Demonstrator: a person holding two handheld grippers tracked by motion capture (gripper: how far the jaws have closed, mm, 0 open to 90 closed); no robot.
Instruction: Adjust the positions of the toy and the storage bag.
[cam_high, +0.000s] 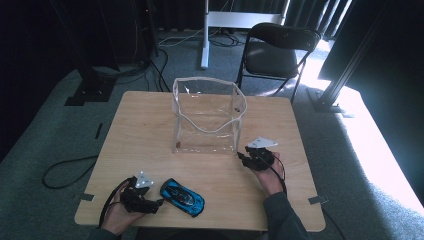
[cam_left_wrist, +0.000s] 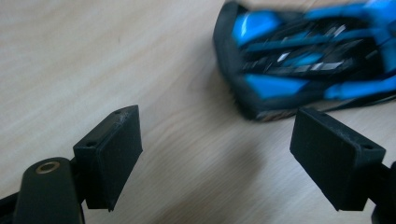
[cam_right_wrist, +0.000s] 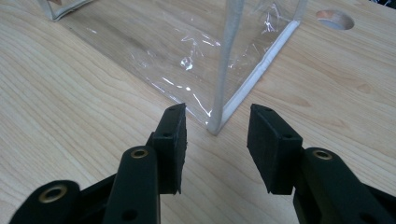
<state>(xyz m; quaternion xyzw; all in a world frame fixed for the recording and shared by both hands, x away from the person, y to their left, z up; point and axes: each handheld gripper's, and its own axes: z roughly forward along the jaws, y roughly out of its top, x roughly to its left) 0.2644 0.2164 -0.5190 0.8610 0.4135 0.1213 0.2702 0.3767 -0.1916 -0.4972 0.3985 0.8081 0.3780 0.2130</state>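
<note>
Lower left of the high view: left gripper (cam_high: 159, 201) w/ jaws spread wide, nothing between them. The blue toy car (cam_high: 182, 197) lies just right of it near the table's (cam_high: 140, 130) front edge — untouched. A skewed approach could shove the car off that edge. Center: clear bag (cam_high: 209, 116) upright, mouth open. Right gripper (cam_high: 243, 156) half-spread astride the bag's near corner seam, not pinching — closing carelessly could tip the bag.

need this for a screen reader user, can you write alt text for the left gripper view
An open left claw hovers low over a light wooden table, its two black jaws spread wide with nothing between them. Just beyond them lies a blue and black toy car, slightly blurred, close to the jaw at the right of the view but apart from it.
</note>
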